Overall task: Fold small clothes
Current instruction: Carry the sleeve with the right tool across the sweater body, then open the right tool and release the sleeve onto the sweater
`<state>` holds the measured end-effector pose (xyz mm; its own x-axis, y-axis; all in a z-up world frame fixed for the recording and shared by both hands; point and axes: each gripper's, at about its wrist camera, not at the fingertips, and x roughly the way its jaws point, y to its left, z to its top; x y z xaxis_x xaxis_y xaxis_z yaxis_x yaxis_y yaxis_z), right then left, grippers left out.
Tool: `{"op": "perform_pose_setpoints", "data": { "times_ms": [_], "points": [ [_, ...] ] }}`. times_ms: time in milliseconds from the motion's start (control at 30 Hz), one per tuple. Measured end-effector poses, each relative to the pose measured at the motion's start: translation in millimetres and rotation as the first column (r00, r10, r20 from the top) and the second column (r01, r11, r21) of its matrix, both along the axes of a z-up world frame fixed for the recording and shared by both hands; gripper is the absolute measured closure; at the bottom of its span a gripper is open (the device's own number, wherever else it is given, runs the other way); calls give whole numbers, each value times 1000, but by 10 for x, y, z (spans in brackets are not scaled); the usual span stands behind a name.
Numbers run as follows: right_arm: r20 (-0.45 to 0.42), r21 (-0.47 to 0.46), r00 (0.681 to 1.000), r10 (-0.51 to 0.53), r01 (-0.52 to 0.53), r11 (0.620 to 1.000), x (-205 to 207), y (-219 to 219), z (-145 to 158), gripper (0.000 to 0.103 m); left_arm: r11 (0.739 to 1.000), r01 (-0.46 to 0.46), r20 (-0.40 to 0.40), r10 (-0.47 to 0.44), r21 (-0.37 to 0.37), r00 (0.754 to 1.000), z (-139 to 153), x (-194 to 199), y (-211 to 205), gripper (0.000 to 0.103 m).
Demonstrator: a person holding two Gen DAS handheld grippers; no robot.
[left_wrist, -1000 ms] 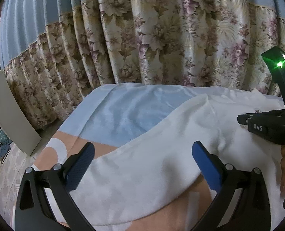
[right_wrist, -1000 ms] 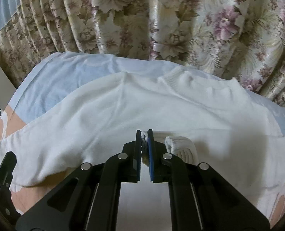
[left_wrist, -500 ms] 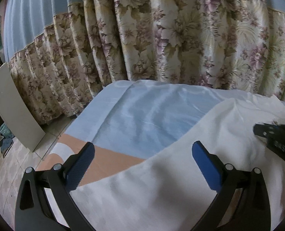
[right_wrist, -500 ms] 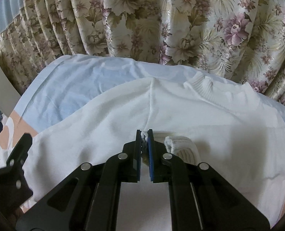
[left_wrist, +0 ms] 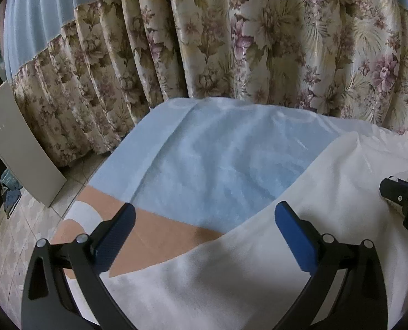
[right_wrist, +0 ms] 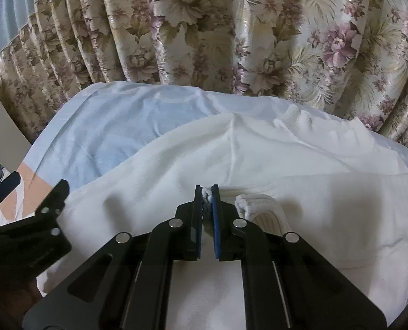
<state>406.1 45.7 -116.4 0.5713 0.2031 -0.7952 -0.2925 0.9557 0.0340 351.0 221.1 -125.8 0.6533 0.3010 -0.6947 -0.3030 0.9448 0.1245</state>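
While the white sweater (right_wrist: 259, 165) is lying spread across the bed, we are seeing it from both wrist views: collar toward the floral curtain (right_wrist: 231, 33), body covering most of the light blue sheet (right_wrist: 115, 126), one long white edge running down toward the near left in the left wrist view (left_wrist: 231, 269). We are noting the right gripper (right_wrist: 207, 211) pinching a small bunch of white ribbed knit between its blue pads (right_wrist: 217, 220), jaws nearly together with only the fabric between them; a ribbed cuff (right_wrist: 259, 209) is sitting just beside the right-hand finger, resting on the sweater body. We are noting the left gripper (left_wrist: 204, 236) standing with jaws wide apart, nothing between its blue pads (left_wrist: 294, 236); the right-hand finger is hanging over the sweater's edge, the left-hand finger over a peach-coloured patch of bedding (left_wrist: 154, 236). We are seeing the left gripper's black frame entering the right wrist view at the lower left (right_wrist: 38, 220), near the sweater's left edge, and the right gripper's tip showing at the right margin of the left wrist view (left_wrist: 402, 192), above the white fabric. We are also recording a pale board (left_wrist: 16, 148) leaning by the curtain on the tiled floor (left_wrist: 8, 247), to the left of the bed.
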Motion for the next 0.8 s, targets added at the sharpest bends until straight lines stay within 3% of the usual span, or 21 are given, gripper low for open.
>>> {"op": "perform_pose_setpoints", "data": {
  "times_ms": [267,300,367,433,800],
  "points": [
    [-12,-22,1000,-13,13,1000,47,112,-62,92,1000,-4,-22,4,2,1000,-38,2,60,2],
    [-13,-24,1000,-12,12,1000,41,126,-58,87,1000,-4,-21,4,4,1000,-31,-3,59,2],
    [-14,2,1000,13,-13,1000,-4,140,-16,63,1000,0,-20,0,9,1000,-4,-26,60,2],
    [13,27,1000,18,-18,999,-75,104,102,57,1000,2,-12,-1,13,1000,57,-87,65,2],
    [59,49,997,-44,41,998,-407,-385,540,57,1000,-15,14,15,12,1000,391,-629,-57,2]
  ]
}}
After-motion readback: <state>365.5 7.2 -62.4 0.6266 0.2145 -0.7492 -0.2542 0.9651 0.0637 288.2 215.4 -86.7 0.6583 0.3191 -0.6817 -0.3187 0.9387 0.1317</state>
